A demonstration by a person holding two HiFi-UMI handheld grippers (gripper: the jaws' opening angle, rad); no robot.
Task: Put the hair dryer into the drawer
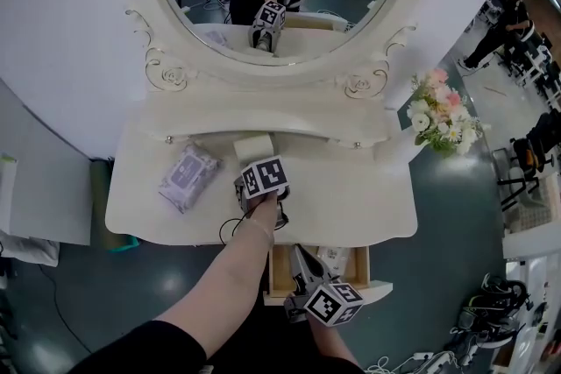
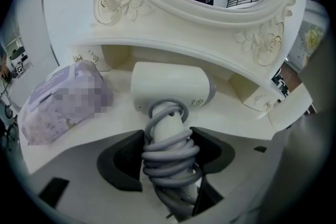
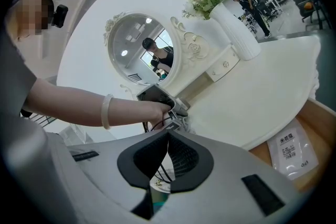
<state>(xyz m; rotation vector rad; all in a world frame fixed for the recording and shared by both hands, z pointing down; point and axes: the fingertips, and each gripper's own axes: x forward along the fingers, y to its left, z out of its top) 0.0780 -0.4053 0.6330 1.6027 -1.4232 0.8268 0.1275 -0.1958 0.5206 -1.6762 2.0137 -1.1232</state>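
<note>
Hair dryer (image 2: 170, 86), cream-white plastic with a grey cord coiled round its handle, lies at the centre of the white dressing table (image 1: 351, 197), below the oval mirror. The left gripper (image 2: 167, 150) tilts steeply down with its dark pads clenched on the cord-wound handle, apparently to lift it. At bottom centre the right gripper (image 3: 168, 132), jaws pressed together on nothing, hovers by the open pale-wood drawer (image 1: 277, 271), seemingly keeping out of the way. A soft lilac wipes pack (image 1: 187, 176) lies at left.

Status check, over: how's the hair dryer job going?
Left gripper shut on hair dryer handle, on the tabletop. Right gripper shut, empty. Drawer open, packet inside.
</note>
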